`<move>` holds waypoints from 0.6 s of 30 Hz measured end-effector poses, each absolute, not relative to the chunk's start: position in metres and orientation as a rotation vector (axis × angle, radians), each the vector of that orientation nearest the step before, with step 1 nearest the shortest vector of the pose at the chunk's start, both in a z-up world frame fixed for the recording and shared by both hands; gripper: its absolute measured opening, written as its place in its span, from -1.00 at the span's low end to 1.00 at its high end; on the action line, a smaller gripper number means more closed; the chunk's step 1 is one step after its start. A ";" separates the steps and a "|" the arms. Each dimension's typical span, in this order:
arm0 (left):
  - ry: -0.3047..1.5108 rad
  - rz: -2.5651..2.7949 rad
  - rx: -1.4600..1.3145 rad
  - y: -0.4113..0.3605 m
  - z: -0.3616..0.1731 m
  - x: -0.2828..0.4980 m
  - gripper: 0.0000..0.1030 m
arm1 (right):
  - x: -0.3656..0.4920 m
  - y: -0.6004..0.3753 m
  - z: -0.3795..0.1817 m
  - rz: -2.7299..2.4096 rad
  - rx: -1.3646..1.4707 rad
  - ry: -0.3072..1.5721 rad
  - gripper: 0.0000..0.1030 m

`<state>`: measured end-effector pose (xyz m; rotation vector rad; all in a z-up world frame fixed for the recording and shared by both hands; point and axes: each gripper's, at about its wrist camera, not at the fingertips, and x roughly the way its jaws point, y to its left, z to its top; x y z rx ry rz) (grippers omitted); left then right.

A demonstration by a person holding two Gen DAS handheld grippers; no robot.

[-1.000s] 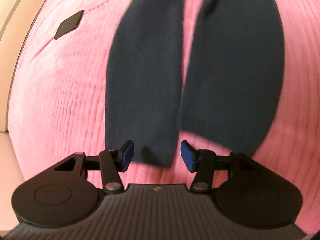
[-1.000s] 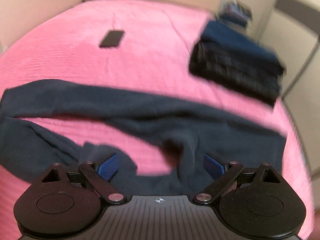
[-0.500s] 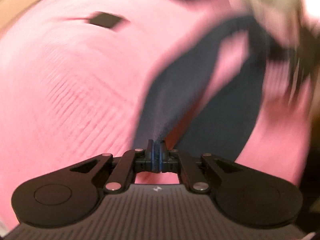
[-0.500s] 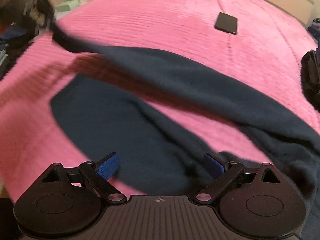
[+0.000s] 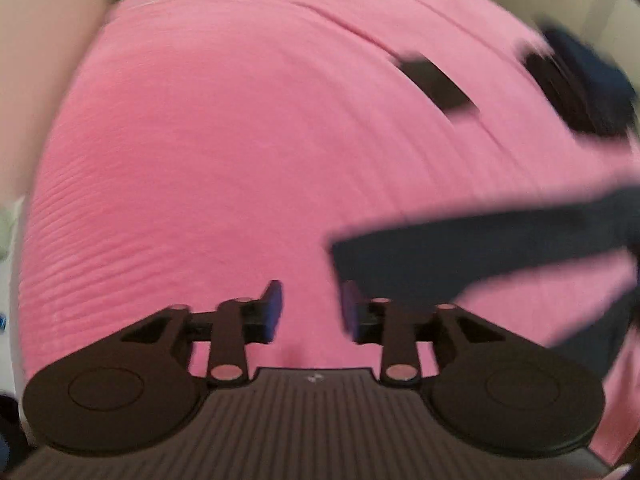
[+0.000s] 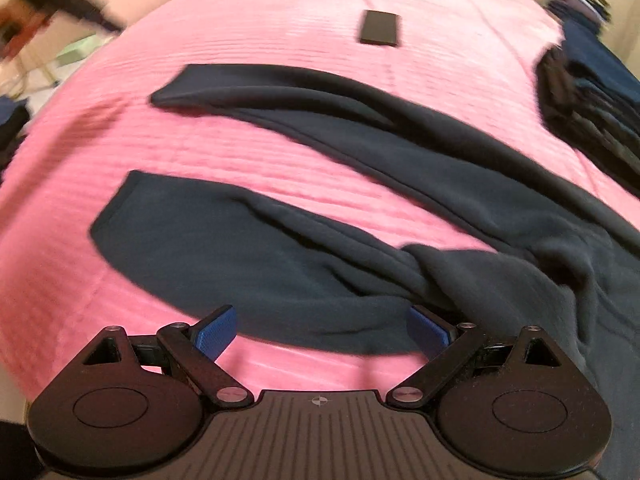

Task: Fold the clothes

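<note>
Trousers [image 6: 320,240] legs now flat on bed, left tongs [image 5: 310,308] released them, right tongs [image 6: 320,330] spread wide.

You'll find no readable text, label, brand or number in either wrist view; both partly blurred.

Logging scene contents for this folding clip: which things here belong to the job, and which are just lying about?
Part of the job:
- dark navy trousers spread on the pink bedspread
- stack of folded dark clothes
- left gripper, open
- right gripper, open

Lying about:
- black phone on the bedspread
</note>
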<state>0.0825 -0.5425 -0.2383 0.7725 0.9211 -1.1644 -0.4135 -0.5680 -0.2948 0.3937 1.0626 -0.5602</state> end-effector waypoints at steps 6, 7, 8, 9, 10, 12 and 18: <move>0.826 -1.549 1.099 -0.508 -0.307 -0.042 -0.02 | -0.450 -0.588 -0.300 -0.696 0.530 1.080 0.82; 0.839 -1.580 1.110 -0.507 -0.316 -0.054 -0.01 | -0.457 -0.591 -0.301 -0.714 0.547 1.086 0.82; 0.854 -1.596 1.109 -0.509 -0.325 -0.062 -0.01 | -0.463 -0.591 -0.302 -0.731 0.552 1.098 0.82; 0.873 -1.594 1.103 -0.513 -0.333 -0.069 -0.01 | -0.469 -0.591 -0.304 -0.749 0.557 1.109 0.82; 0.894 -1.580 1.093 -0.517 -0.341 -0.074 -0.01 | -0.478 -0.591 -0.305 -0.779 0.565 1.119 0.82; 0.929 -1.561 1.057 -0.528 -0.353 -0.074 -0.02 | -0.497 -0.593 -0.307 -0.842 0.586 1.141 0.82; 0.874 -1.578 1.050 -0.521 -0.318 -0.067 -0.85 | -0.551 -0.610 -0.312 -0.993 0.623 1.171 0.82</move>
